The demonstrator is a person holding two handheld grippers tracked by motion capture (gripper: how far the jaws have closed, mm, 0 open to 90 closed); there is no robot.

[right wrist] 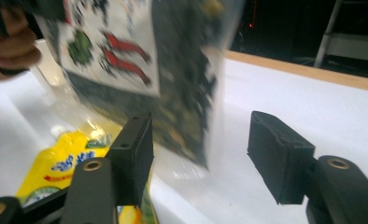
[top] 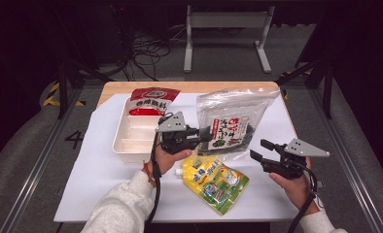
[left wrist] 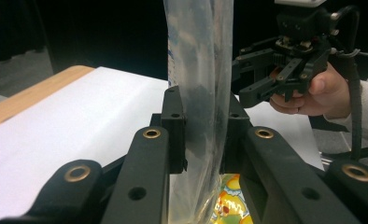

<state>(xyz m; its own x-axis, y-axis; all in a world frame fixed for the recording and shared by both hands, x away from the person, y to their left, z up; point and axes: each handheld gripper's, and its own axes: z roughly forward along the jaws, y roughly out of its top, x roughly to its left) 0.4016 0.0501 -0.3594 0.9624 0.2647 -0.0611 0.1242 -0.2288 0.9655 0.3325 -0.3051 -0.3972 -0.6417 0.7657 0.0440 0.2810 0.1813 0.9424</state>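
Observation:
My left gripper (top: 205,137) is shut on the left edge of a clear bag of dark dried seaweed (top: 228,121) with a red, white and green label, and the bag is held up off the table. In the left gripper view the two pads pinch the clear plastic (left wrist: 201,70) between them. My right gripper (top: 258,149) stands open just to the right of the bag's lower corner. In the right gripper view the blurred bag (right wrist: 140,60) hangs ahead of the open jaws, nearer the left one. A yellow pouch (top: 216,179) lies flat on the white sheet below the bag.
A white divided tray (top: 124,145) sits at the left of the table, with a red packet (top: 150,99) leaning in its far end. A white sheet (top: 92,179) covers the wooden table. The other hand's gripper (left wrist: 254,77) faces the left gripper view's camera.

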